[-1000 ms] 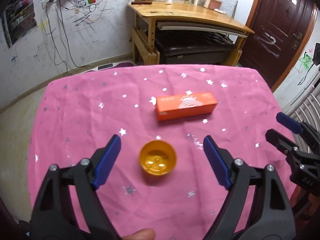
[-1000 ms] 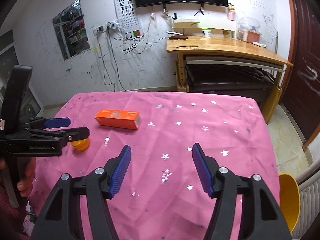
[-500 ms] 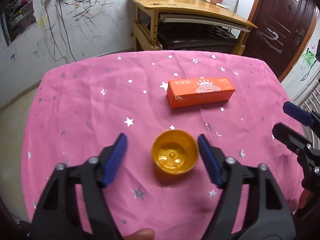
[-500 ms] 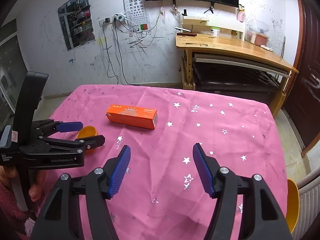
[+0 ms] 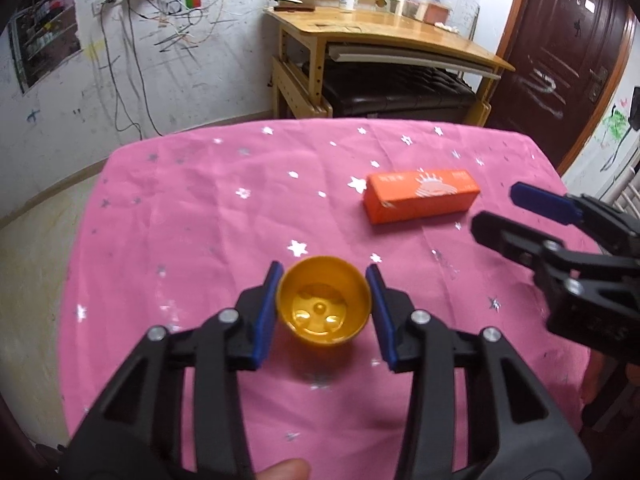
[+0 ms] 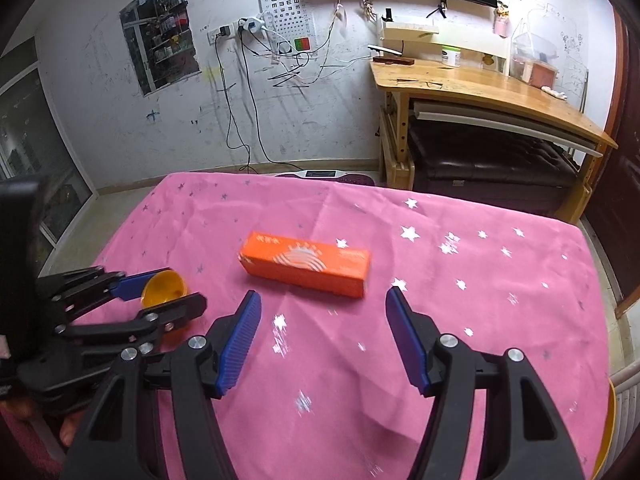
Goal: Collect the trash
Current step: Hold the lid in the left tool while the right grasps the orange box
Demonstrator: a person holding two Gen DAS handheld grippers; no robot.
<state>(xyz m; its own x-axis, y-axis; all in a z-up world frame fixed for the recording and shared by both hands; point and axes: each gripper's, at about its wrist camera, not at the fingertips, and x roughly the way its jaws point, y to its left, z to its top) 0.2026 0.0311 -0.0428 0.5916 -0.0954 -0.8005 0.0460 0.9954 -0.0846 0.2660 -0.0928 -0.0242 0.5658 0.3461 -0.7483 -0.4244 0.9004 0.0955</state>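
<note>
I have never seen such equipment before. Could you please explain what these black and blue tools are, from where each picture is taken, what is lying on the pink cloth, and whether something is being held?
No robot is here. A person holds one hand tool in each hand, and each tool has two jaws with blue pads. A wide-angle camera sits on each tool and looks forward along its jaws, so one picture comes from the left tool and one from the right.

On the pink star-patterned cloth lies an orange box. The left gripper has its jaws closed against both sides of a small yellow cup, so the cup is held. The right gripper is open and holds nothing; the box lies just beyond it.
</note>
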